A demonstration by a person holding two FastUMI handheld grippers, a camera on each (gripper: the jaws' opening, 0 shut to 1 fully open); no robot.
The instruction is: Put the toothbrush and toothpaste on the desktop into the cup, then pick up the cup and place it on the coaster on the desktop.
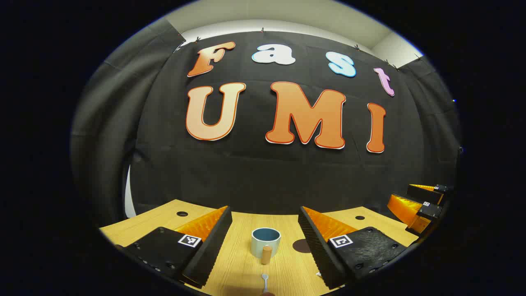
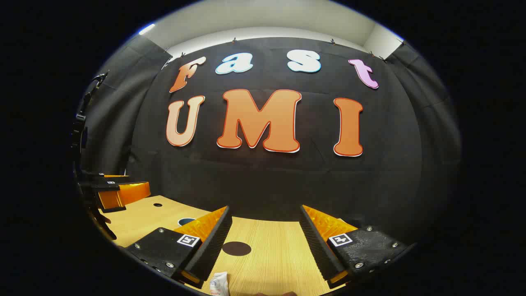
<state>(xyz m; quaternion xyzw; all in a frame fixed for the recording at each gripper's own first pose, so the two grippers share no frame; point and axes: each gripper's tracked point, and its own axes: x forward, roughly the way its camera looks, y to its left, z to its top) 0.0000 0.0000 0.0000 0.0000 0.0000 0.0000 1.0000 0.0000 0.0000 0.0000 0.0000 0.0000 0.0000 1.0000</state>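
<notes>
The left claw [image 1: 265, 242] hung above the wooden worktop [image 1: 238, 263] with its fingers spread apart, gripping nothing. A blue-lined cup [image 1: 266, 241] stood upright just ahead, between the fingers, handle toward the camera; its contents could not be made out. The toothbrush [image 1: 265, 281] lay nearer, below the cup. The right claw [image 2: 265, 242] was likewise spread and empty, the dark round coaster [image 2: 236, 248] ahead by its left finger, the toothpaste [image 2: 219, 284] nearer at the lower edge.
</notes>
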